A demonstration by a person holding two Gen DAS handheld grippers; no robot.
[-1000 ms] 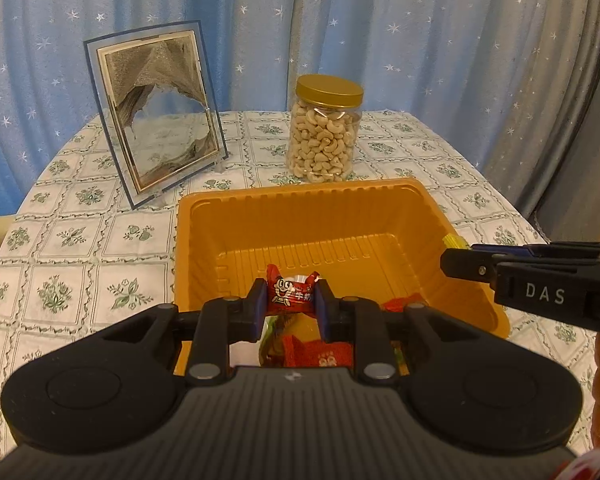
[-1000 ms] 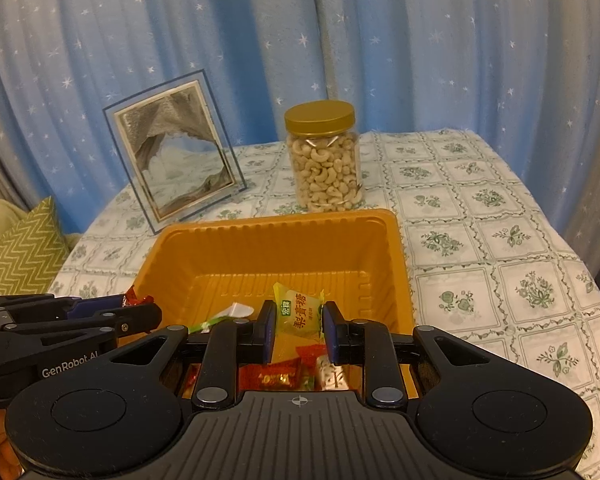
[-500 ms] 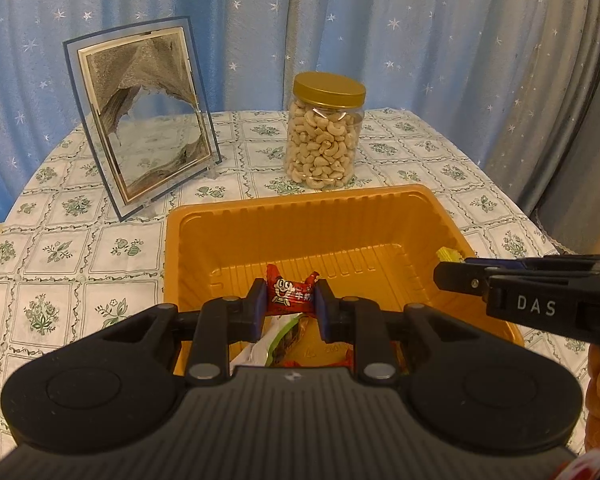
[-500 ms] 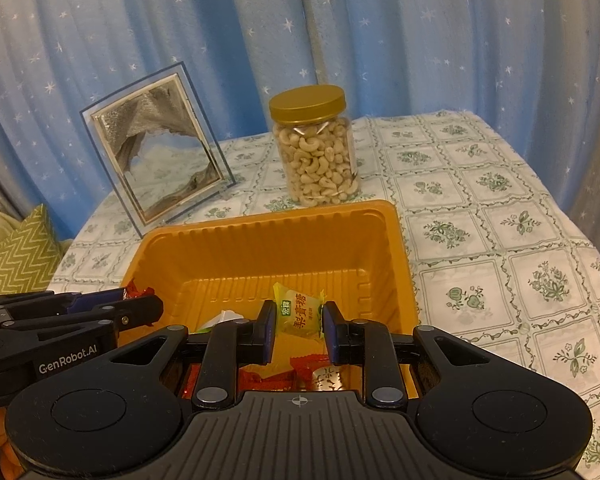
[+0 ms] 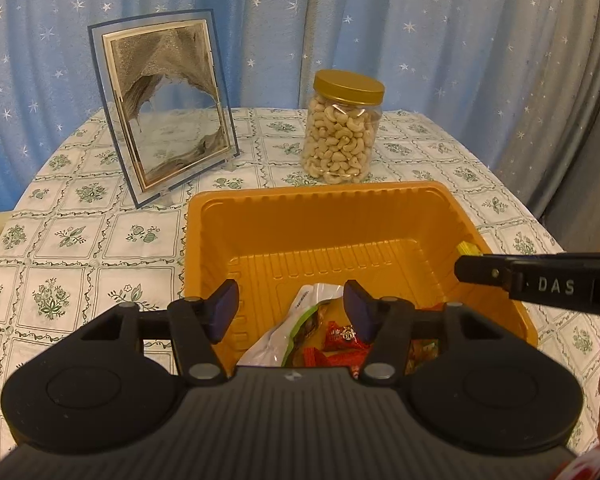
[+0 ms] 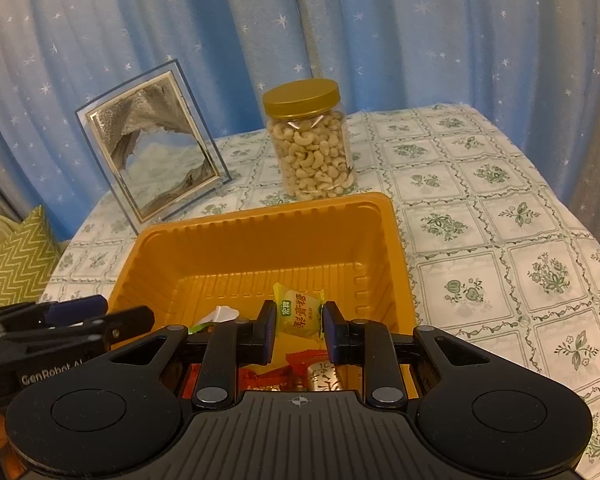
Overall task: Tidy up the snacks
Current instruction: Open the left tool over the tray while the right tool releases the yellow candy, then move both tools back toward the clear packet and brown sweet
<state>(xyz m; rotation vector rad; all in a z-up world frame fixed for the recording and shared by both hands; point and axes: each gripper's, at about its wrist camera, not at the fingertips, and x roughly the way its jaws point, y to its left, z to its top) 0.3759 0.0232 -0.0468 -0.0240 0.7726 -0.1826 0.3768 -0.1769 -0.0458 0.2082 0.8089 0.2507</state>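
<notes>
While several wrapped snacks (image 5: 342, 340) already lie in the orange tray (image 5: 324, 208), the left claw (image 5: 291, 306), its jaws having just opened, hangs spread and empty above it; the right claw (image 6: 299, 322) pinches a yellow candy (image 6: 300, 314) over the tray, not yet dropped.

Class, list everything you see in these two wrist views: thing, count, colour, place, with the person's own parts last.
orange tray: one, orange, near middle of the table.
red candies: several, red, lying in the tray.
white-green packet: one, in the tray.
yellow candy: one, yellow, between the right gripper's pads above the tray.
cashew jar: one, clear with gold lid, behind the tray.
picture frame: one, blue-edged, back left.
tablecloth: one, white with green flowers.
curtain: blue, starred, behind.
cushion: one, green zigzag, far left.
left gripper: black, jaws just opened, empty.
right gripper: black, shut.
</notes>
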